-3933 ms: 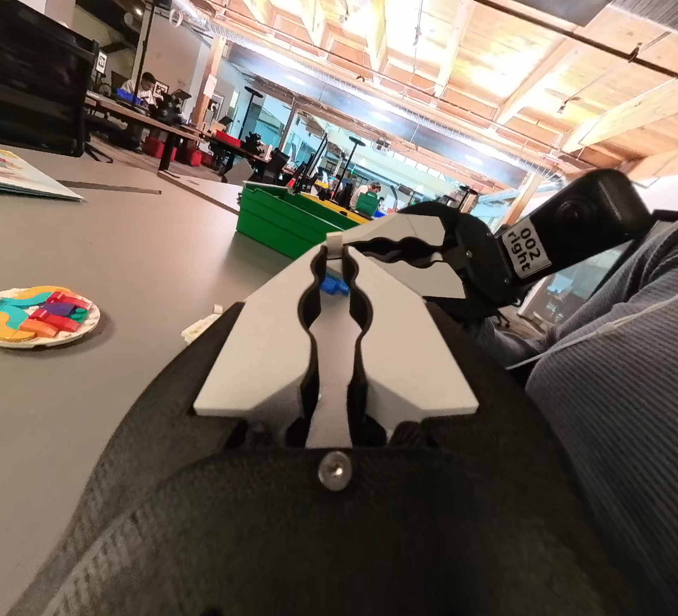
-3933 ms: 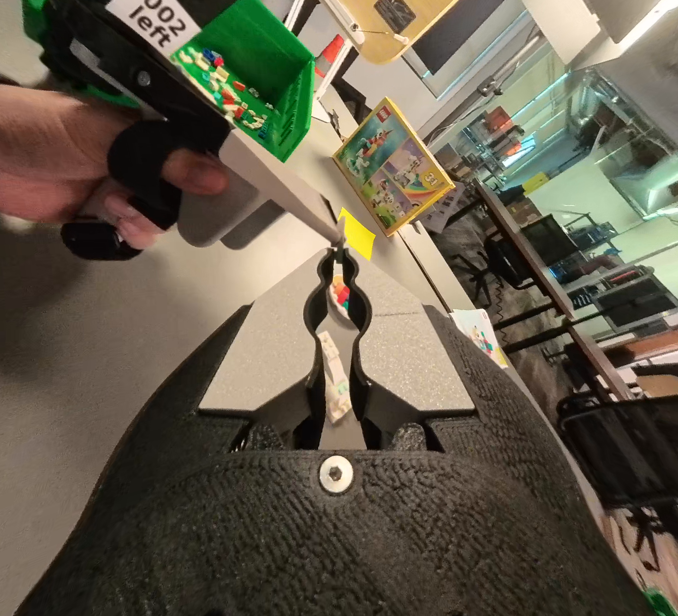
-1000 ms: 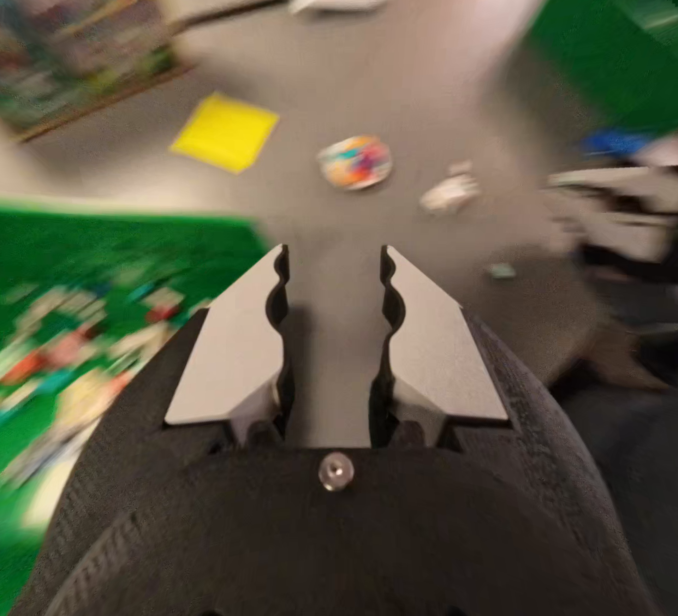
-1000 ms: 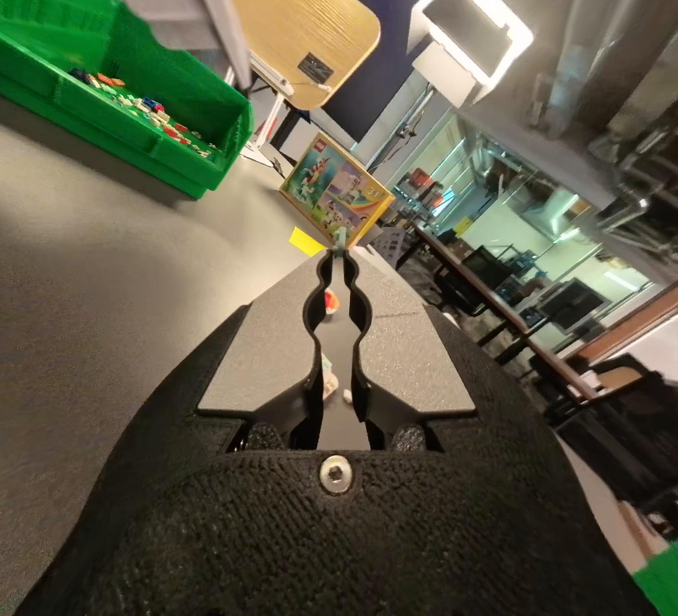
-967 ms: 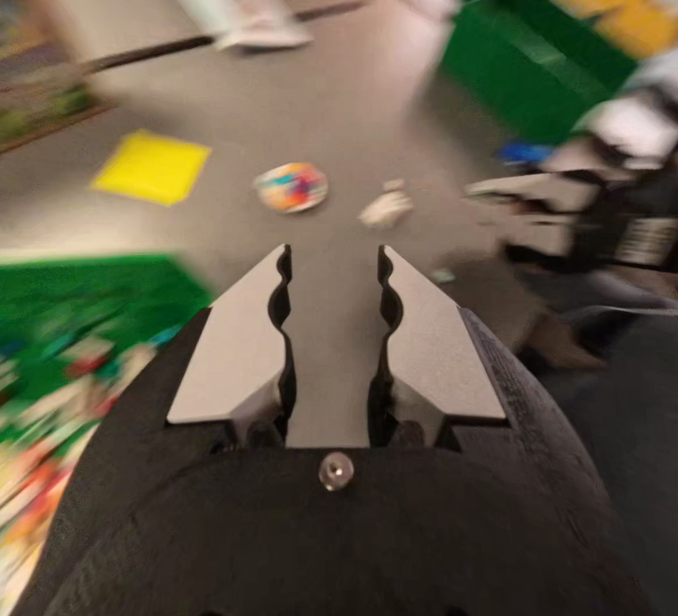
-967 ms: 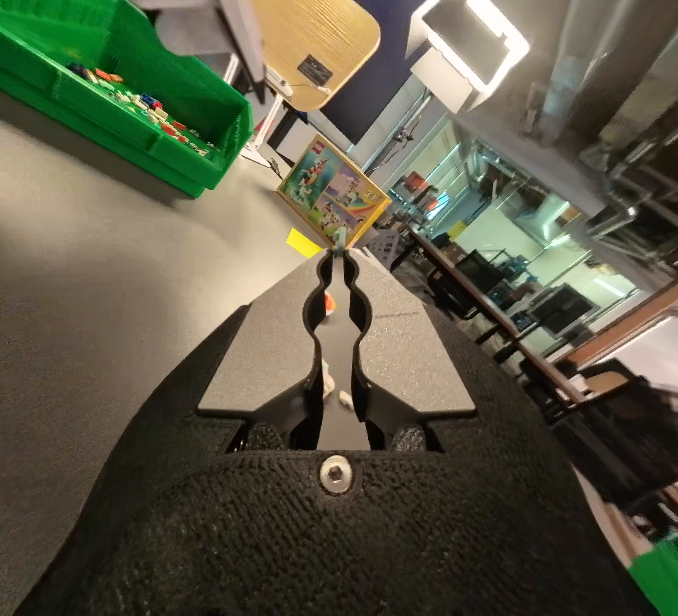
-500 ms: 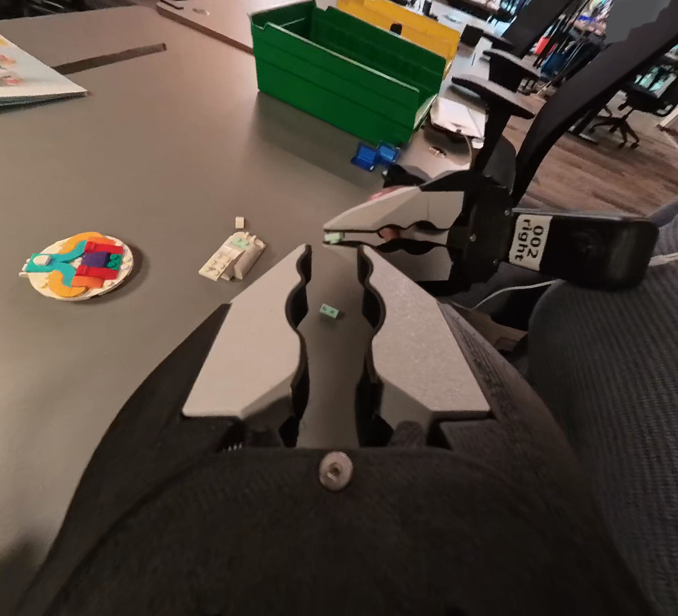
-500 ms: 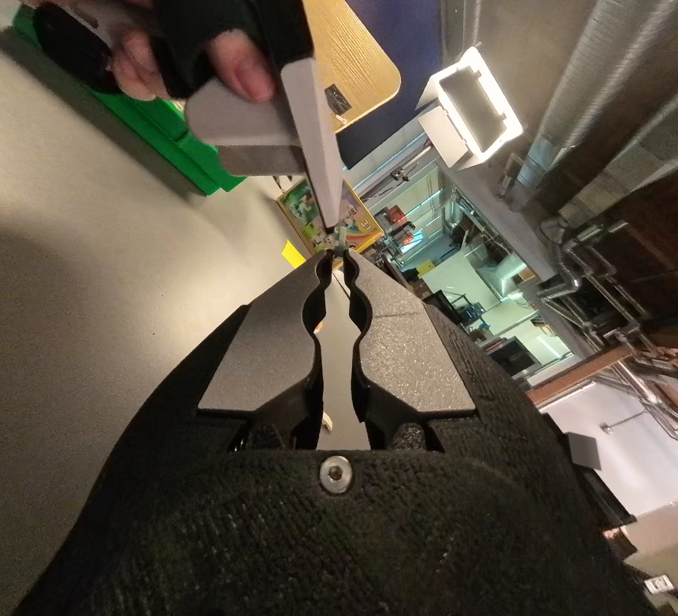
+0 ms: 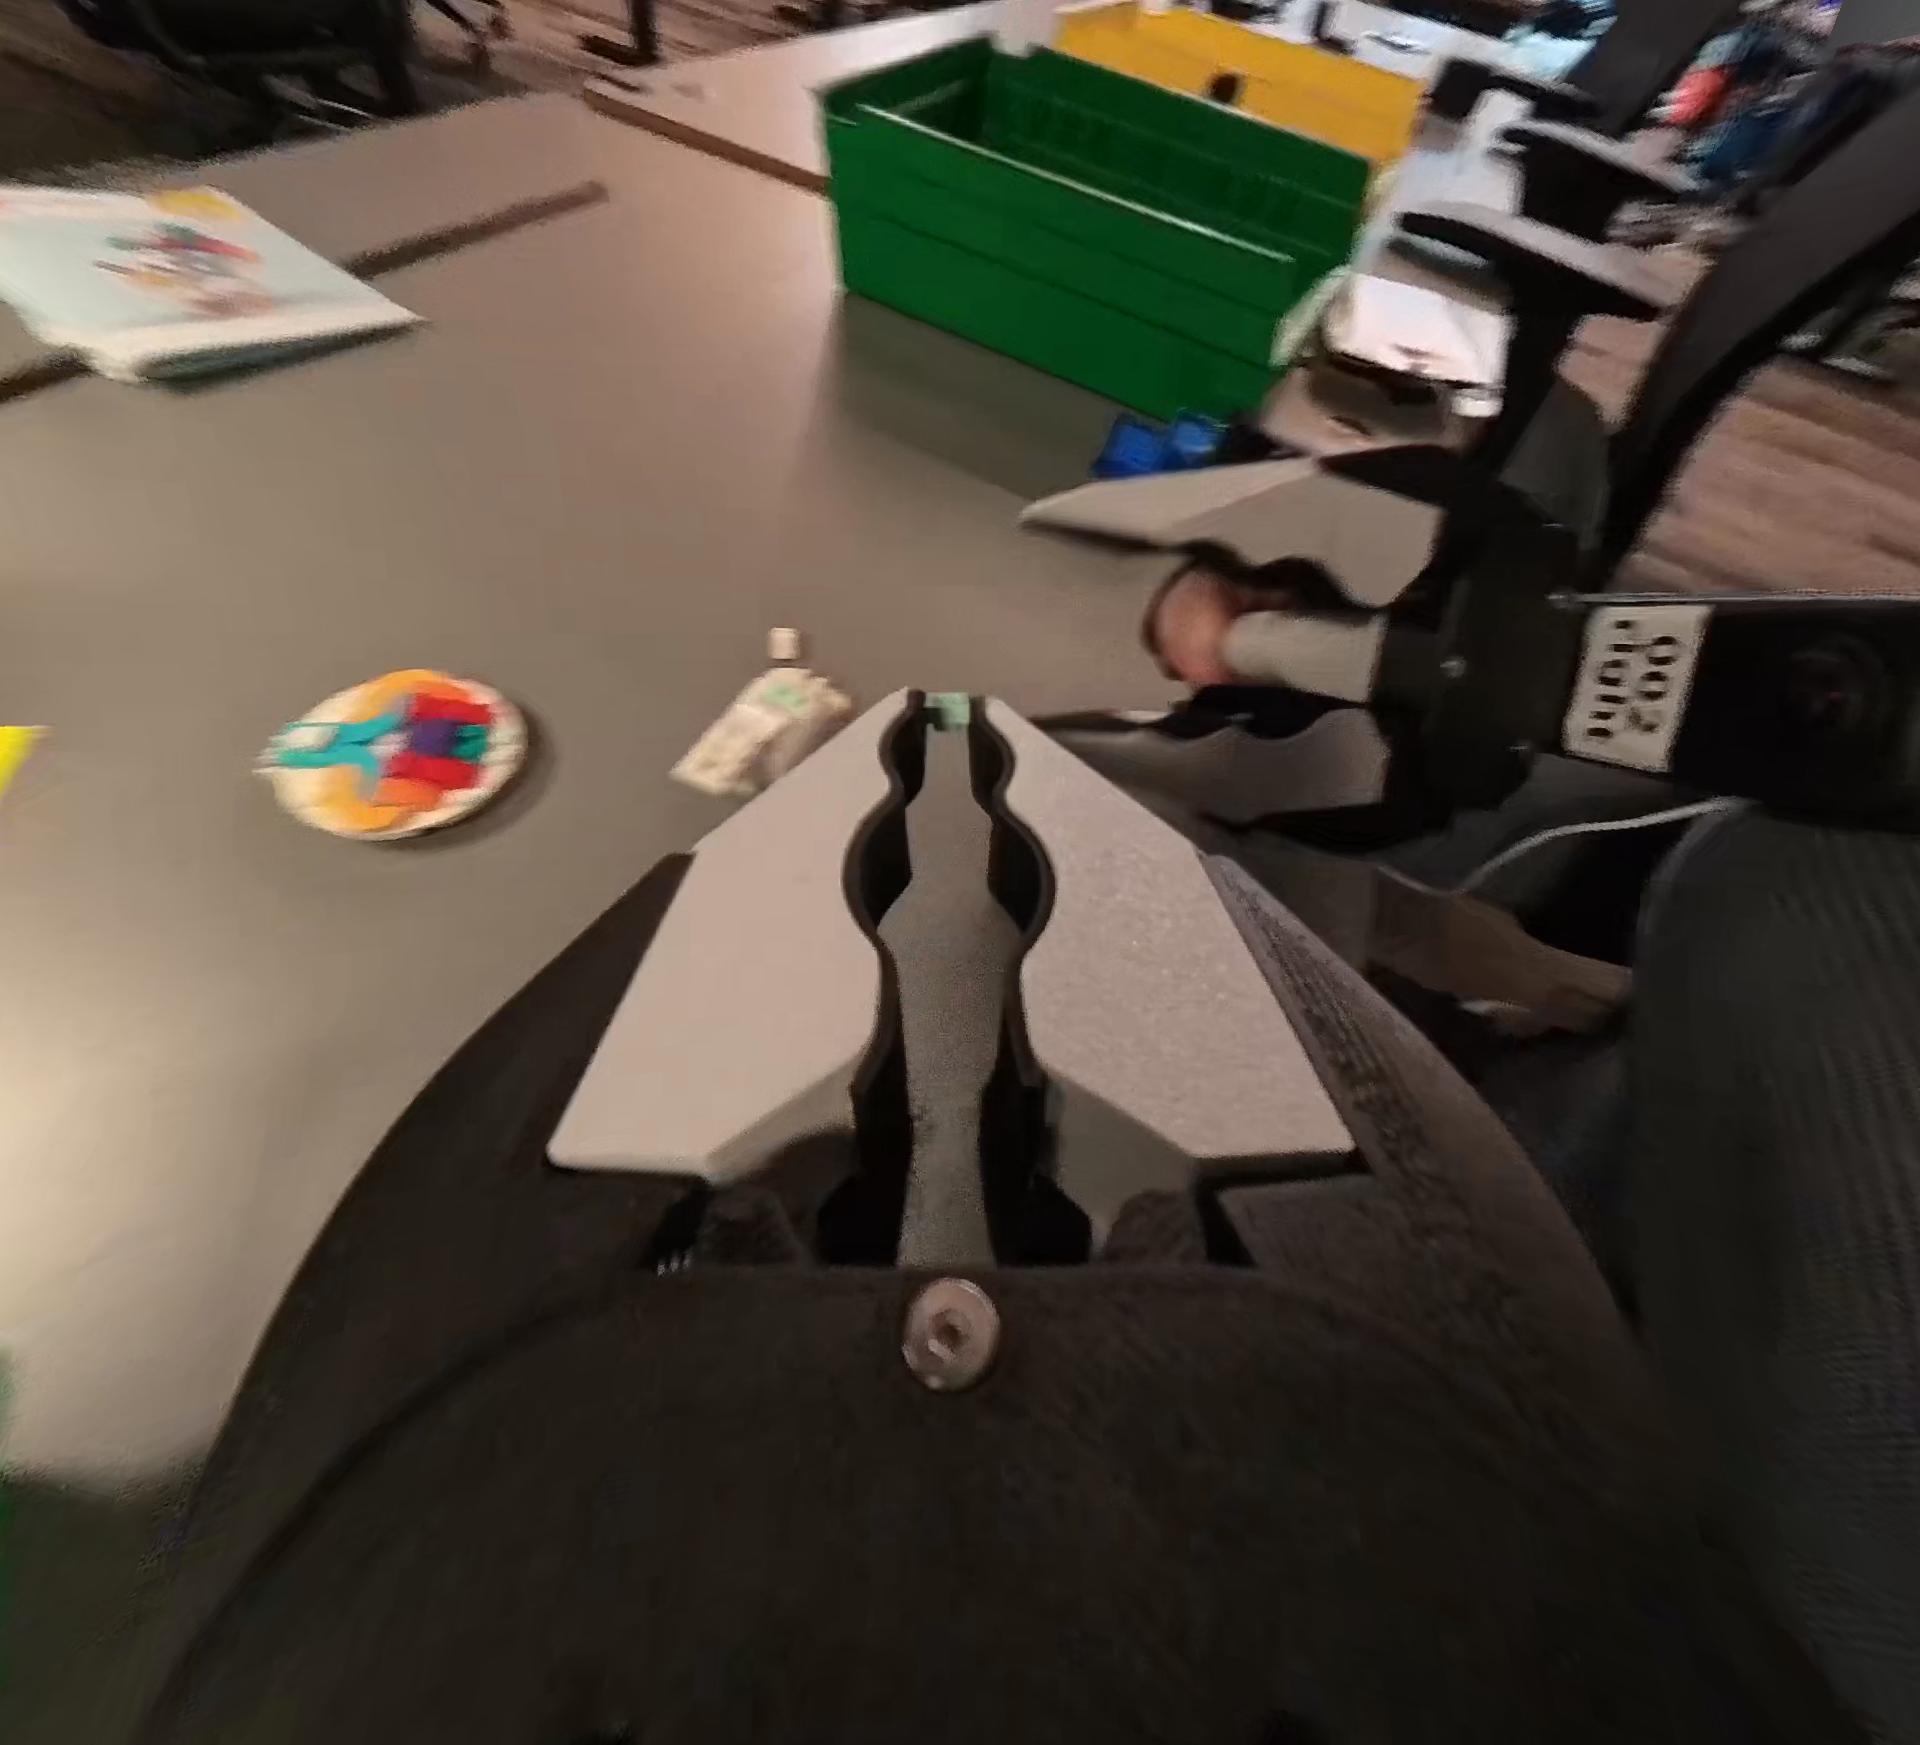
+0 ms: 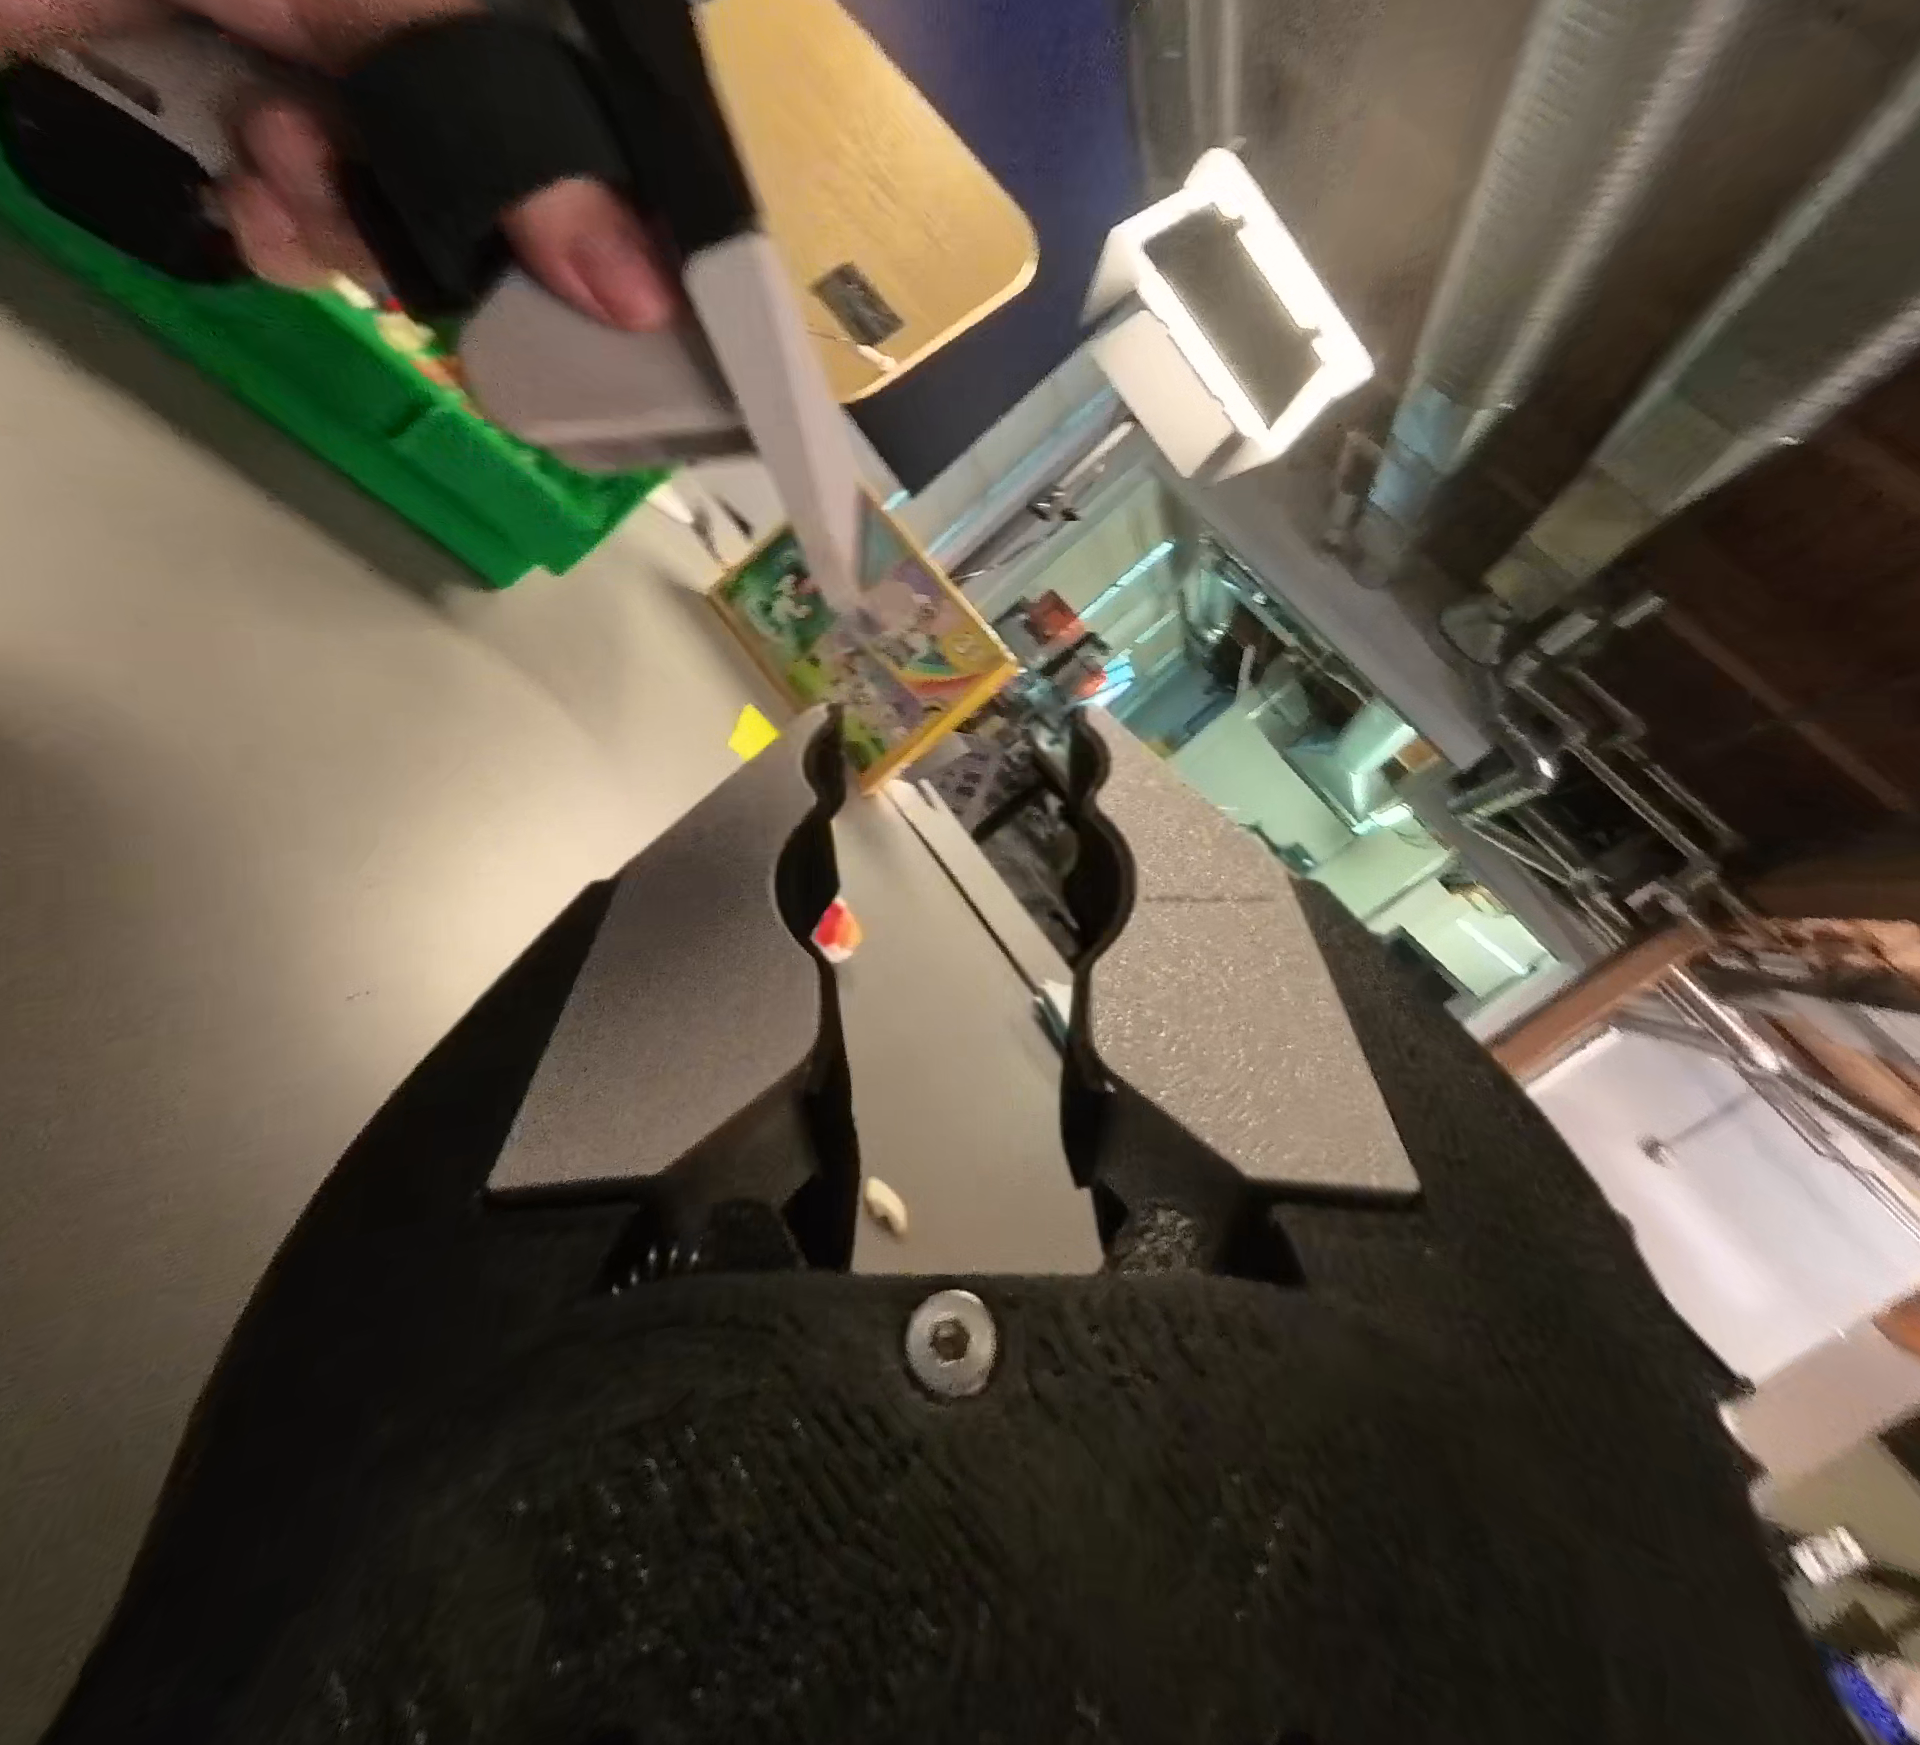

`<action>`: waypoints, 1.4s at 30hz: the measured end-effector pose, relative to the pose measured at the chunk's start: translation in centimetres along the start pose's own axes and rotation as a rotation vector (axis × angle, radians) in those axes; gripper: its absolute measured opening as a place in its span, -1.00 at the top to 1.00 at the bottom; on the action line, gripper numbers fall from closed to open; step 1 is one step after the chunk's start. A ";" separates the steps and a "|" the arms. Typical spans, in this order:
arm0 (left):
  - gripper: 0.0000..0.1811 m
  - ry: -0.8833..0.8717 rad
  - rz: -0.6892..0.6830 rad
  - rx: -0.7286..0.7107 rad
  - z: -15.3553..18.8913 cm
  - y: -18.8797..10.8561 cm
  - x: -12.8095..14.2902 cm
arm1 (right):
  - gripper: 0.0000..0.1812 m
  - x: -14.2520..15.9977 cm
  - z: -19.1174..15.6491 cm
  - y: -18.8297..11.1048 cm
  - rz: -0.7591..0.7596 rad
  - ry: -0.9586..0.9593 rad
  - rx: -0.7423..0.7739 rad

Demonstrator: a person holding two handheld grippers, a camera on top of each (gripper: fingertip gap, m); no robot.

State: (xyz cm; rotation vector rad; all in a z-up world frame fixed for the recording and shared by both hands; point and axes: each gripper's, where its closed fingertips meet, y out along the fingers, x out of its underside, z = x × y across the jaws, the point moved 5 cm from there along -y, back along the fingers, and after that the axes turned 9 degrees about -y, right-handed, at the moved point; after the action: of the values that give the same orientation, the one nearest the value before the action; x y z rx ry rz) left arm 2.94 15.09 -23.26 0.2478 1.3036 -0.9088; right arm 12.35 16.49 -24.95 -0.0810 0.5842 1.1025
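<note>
Brick [image 9: 948, 713], tiny and mint green, sat pinched at the very tips of the left gripper [image 9: 945, 727], above the grey table [image 9: 520, 500]. It looked light, stiff, slick; the tip grip seemed marginal. Right gripper [image 10: 948, 745] stood apart, empty, close by. Beyond: white piece [image 9: 764, 734], round build [image 9: 400, 753], green bin [image 9: 1081, 282].

A green bin [image 9: 1081, 261] stands on the grey table [image 9: 520, 490] with a yellow bin [image 9: 1236, 69] behind it. A round multicoloured brick plate [image 9: 400, 753] lies near a small whitish brick assembly [image 9: 764, 739]. A booklet [image 9: 177, 277] lies farther left, two blue bricks [image 9: 1158, 443] beside the green bin.
</note>
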 end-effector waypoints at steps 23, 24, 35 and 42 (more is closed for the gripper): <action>0.42 -0.326 -0.659 -1.016 -16.6 -15.9 6.4 | 0.67 2.1 1.6 -0.3 -0.030 0.230 0.044; 0.39 -0.323 -0.659 -1.023 -16.6 -15.9 6.4 | 0.68 2.1 1.6 -0.3 -0.030 0.234 0.043; 0.32 0.323 -0.267 -0.982 -8.4 -10.5 -1.2 | 0.67 5.9 4.8 -1.7 -0.115 0.398 0.180; 0.47 0.224 -0.258 -0.053 1.7 1.6 4.6 | 0.67 8.3 6.2 -3.1 -0.179 0.421 0.230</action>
State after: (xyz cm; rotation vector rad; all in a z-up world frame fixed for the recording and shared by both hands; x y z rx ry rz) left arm 5.20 13.11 -27.40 0.1442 1.5901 -1.0855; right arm 20.19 23.95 -24.43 -0.1645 1.0575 0.8396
